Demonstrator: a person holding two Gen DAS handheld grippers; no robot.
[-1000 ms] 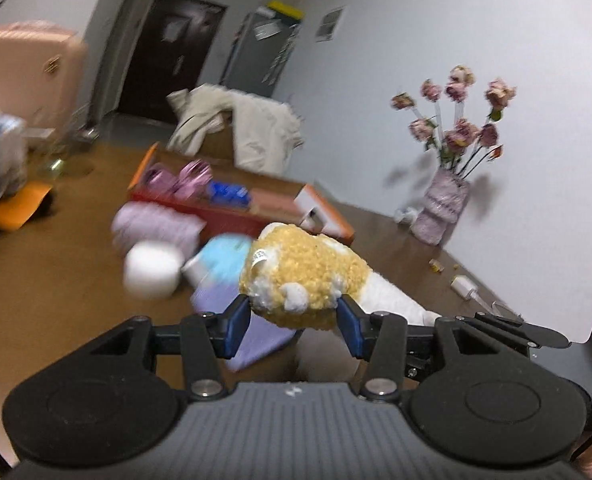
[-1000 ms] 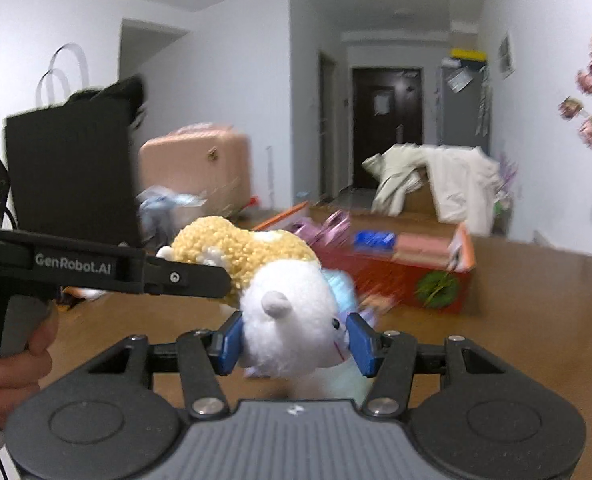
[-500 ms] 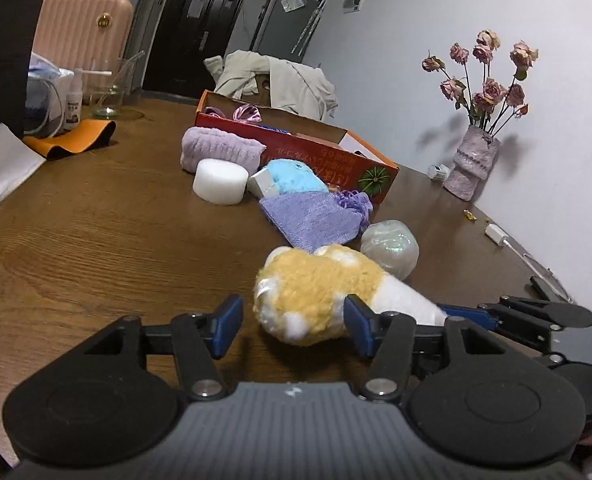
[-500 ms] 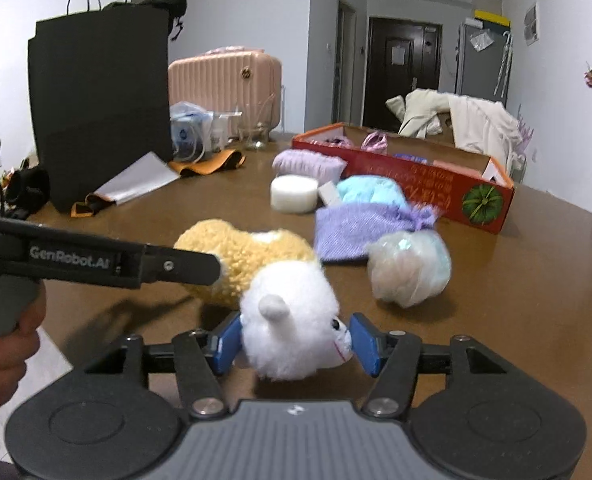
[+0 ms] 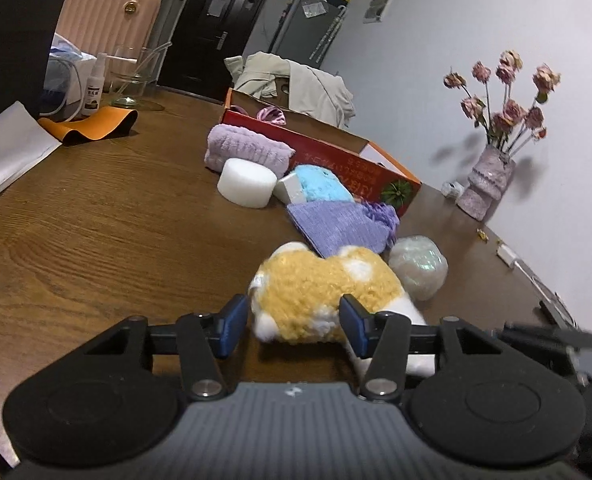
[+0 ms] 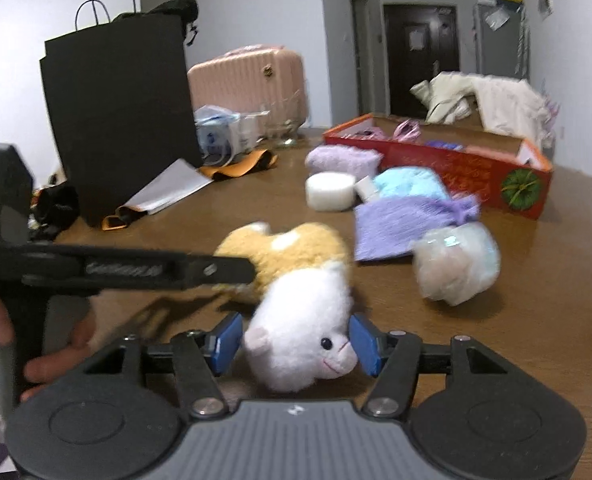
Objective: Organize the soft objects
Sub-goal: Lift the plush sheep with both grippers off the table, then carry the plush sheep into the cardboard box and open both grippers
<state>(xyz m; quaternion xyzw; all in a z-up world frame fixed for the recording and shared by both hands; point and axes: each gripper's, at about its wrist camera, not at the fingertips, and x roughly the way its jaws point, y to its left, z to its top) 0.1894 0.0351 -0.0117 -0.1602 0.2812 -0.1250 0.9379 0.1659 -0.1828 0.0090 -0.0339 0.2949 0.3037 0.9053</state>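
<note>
Wooden table (image 5: 96,240) | plush toy (image 6: 300,320) lying | both jaws apparently loose around it

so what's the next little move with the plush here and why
Probably draw both tongs back. The plush toy lies on the table, and the left tongs and right tongs look open around its ends, leaving it beside the purple cloth.

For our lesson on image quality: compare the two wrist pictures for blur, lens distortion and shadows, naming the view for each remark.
Left wrist view: the plush toy is softly smeared while the red box stays sharper; the vase of flowers casts a shadow on the wall. Right wrist view: blurrier overall, the left gripper streaked; dark fisheye corners; the black bag leans with the distortion.
</note>
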